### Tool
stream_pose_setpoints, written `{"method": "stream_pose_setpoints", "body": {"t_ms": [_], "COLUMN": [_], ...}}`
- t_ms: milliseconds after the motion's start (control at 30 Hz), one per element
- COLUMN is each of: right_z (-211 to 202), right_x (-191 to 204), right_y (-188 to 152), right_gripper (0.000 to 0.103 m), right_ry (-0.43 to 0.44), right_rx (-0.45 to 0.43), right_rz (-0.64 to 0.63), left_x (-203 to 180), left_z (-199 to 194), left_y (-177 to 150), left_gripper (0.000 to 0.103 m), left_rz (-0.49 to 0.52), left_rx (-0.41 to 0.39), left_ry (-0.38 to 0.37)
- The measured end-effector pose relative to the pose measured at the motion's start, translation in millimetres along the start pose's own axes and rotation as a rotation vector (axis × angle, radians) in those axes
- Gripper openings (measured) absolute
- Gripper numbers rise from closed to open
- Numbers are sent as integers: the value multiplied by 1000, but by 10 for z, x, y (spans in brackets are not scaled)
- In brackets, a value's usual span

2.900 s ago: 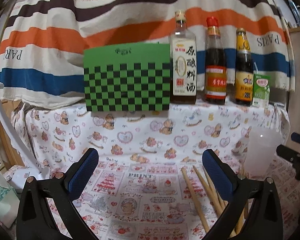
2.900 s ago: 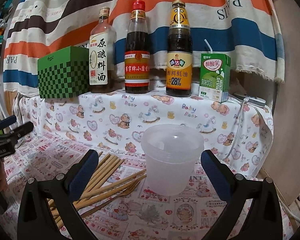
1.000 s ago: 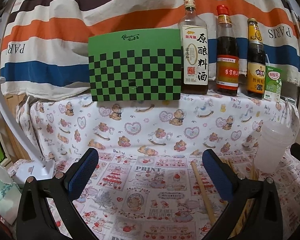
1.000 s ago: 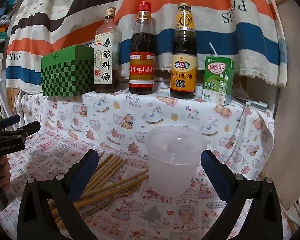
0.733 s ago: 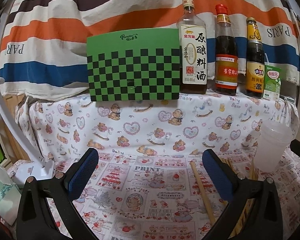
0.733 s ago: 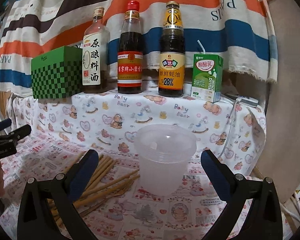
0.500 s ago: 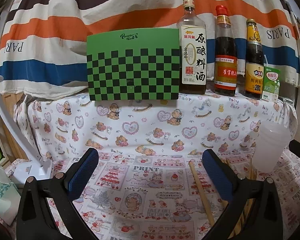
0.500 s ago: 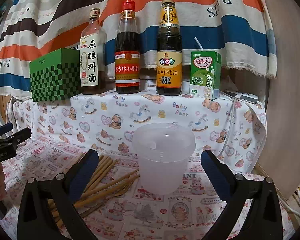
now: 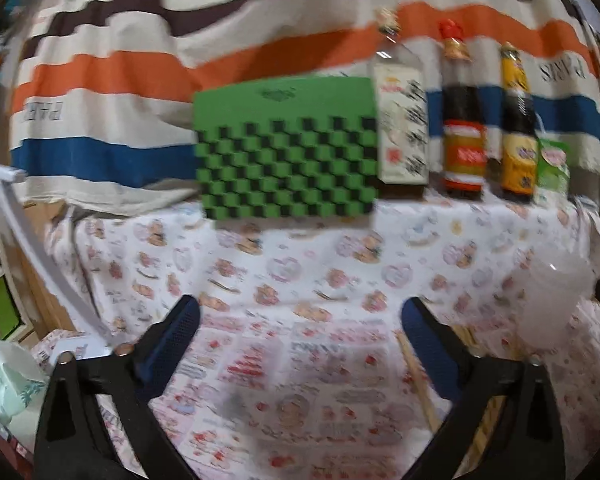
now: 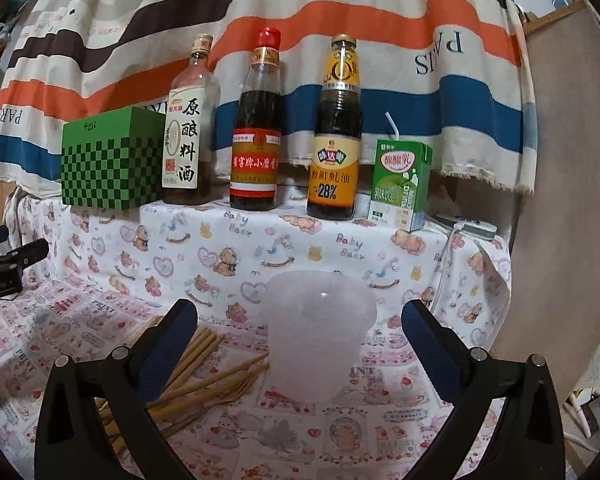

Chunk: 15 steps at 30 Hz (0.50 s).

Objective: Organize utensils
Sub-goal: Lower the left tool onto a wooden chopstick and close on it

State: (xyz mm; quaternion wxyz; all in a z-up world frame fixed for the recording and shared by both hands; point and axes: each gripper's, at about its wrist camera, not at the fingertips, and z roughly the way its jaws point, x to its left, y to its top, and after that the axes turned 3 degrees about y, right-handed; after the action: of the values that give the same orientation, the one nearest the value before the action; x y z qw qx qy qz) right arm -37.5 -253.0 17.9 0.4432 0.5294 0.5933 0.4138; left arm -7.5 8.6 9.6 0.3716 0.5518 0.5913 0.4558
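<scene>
on the printed cloth the chopsticks lie in a loose pile just left of the cup. the right gripper gapes wide before the cup, gripping nothing. the left gripper, blurred, seems wide too, its jaws just closing a little over bare cloth.

Right gripper jaws stand wide apart, nothing between the pads. Translucent plastic cup stands upright ahead on the printed tablecloth. Wooden chopsticks lie loosely piled just left of it.
</scene>
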Motion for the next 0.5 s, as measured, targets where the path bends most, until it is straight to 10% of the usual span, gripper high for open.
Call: {"method": "stream_pose_setpoints", "body": {"t_ms": [200, 500], "right_z": [6, 8], "right_x": [-137, -160], "right_y": [8, 29], "right_gripper": [103, 97], "right_ry": [-60, 14], "right_rx": [-31, 11], "right_rz": [70, 75], "left_x": [-503, -768], "left_z": [179, 387], "left_y": [65, -164], "left_gripper": [49, 27], "left_rz": [142, 31], "left_rx": [194, 568], "left_ry": [-92, -295]}}
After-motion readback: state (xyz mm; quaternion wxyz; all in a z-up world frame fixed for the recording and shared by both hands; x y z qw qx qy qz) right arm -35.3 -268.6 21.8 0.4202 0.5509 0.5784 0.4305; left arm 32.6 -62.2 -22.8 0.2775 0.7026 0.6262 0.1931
